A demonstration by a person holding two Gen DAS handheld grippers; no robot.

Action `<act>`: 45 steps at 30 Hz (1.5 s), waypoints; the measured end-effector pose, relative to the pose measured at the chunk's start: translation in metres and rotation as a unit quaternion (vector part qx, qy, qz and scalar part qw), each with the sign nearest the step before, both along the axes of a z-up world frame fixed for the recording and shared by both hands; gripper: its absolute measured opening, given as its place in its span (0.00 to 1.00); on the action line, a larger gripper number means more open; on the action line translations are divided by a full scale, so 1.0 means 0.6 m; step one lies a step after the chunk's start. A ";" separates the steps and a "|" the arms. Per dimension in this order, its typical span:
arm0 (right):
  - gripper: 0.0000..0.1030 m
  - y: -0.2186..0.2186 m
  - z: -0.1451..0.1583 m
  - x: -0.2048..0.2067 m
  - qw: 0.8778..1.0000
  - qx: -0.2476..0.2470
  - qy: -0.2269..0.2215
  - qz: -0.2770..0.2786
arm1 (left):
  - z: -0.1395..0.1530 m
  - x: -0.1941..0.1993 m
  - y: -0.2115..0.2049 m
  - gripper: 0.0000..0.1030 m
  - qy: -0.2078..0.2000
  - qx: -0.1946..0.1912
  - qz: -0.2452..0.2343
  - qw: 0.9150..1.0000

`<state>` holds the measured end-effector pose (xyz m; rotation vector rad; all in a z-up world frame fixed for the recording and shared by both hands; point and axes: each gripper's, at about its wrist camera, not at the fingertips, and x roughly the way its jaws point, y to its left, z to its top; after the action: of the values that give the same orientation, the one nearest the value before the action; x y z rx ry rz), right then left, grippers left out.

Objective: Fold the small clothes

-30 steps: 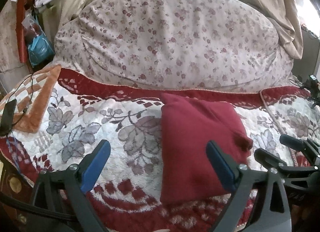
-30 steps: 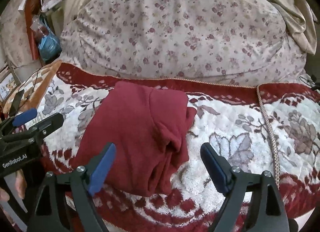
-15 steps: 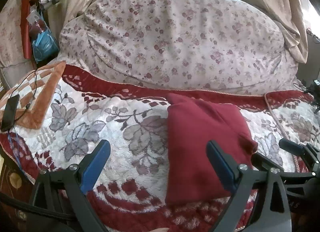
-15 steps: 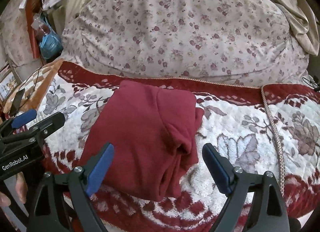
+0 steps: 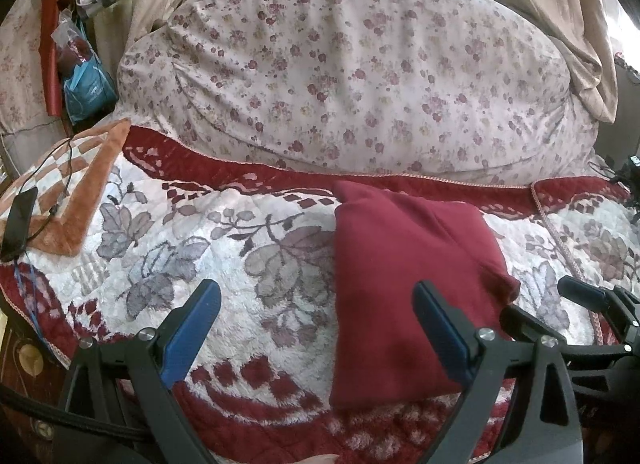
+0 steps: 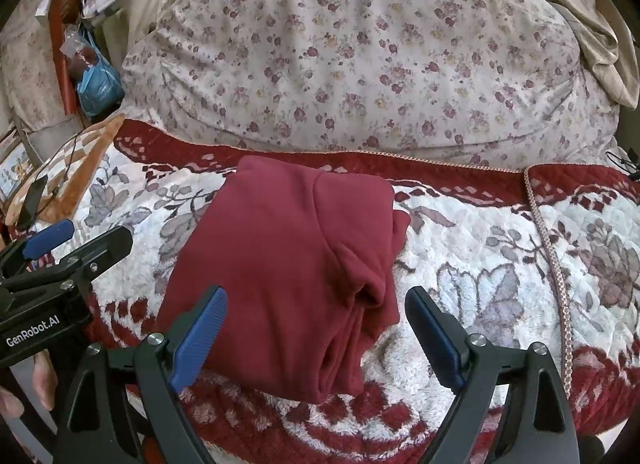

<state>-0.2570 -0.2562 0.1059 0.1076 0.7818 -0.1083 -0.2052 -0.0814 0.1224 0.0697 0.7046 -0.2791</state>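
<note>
Both cameras have pulled back a little and risen since a second ago, so the folded dark red garment (image 6: 288, 264) now sits slightly lower and farther in each view, but it has not changed its shape or place. It lies flat on the white and red floral blanket (image 6: 500, 264) of the bed, with its bunched layered edge on the right side. Left tongs (image 5: 316, 324) are spread wide and grasp nothing; they hover near the garment's left edge. Right tongs (image 6: 316, 324) are also released, hovering above the garment's near end without touching it. Behind the blanket rests a big flowered quilt (image 5: 340, 75), and a dark phone (image 5: 18, 223) lies at the far left.
</note>
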 end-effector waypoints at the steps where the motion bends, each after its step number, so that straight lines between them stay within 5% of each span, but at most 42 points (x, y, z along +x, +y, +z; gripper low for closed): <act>1: 0.91 0.001 -0.002 0.000 1.000 0.000 0.001 0.000 | 0.001 -0.001 0.000 0.93 0.000 0.000 0.000 1.000; 45: 0.91 -0.012 -0.051 0.092 0.999 -0.007 0.045 -0.009 | -0.057 0.095 -0.017 0.93 0.034 0.010 -0.008 0.999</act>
<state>-0.2015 -0.2635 0.0752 0.0960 0.8700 -0.1358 -0.1484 -0.0915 0.0883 0.0864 0.7741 -0.2908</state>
